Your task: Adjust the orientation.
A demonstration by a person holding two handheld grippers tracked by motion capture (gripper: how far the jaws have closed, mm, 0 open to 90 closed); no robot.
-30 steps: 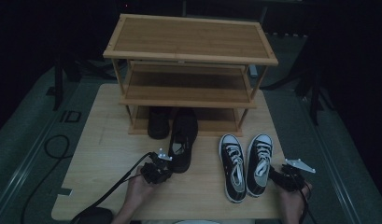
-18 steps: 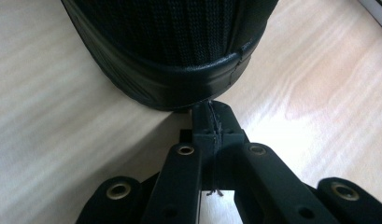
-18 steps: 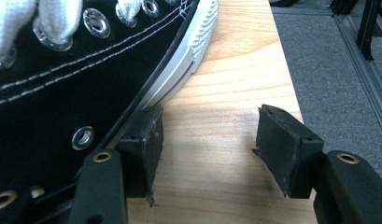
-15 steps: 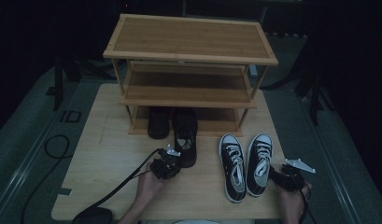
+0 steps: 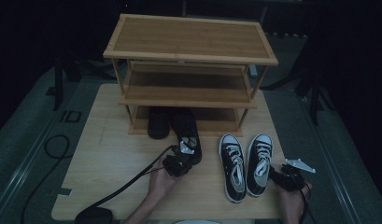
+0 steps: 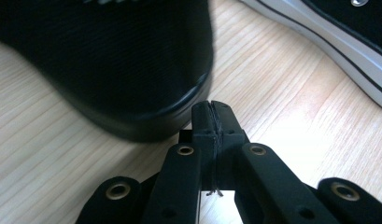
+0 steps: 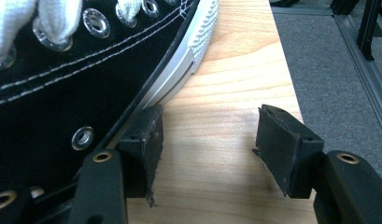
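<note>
Since half a second ago the left gripper [image 5: 181,161] has slid toward 12 o'clock, and the black shoe [image 5: 187,135] ahead of it has gone further under the bottom tier of the shoe rack [image 5: 191,95]; the right gripper [image 5: 286,177] has stayed where it was. In the left gripper view the jaws are pressed together with no gap and nothing between them, their tips just beside the shoe's rounded heel [image 6: 132,79]; I cannot tell whether they touch it.

The black shoe's long axis runs from 6 to 12 o'clock, toe under the rack and heel toward the person. A second dark shoe [image 5: 158,122] sits at its 9 o'clock side, deeper beneath the tier. The rack's front legs frame the opening on either side of this pair.

At 3 o'clock from the black shoe stand two black-and-white sneakers, the left sneaker [image 5: 233,165] and the right sneaker [image 5: 259,161], toes pointing roughly to 12 o'clock, with a bare strip of worktop [image 5: 109,154] between them and the black shoe. The right gripper's jaws stand wide apart and empty; one jaw lies against the right sneaker's white sole [image 7: 179,79], the other over bare wood near the worktop's 3 o'clock edge, beyond which grey floor [image 7: 338,70] shows.
</note>
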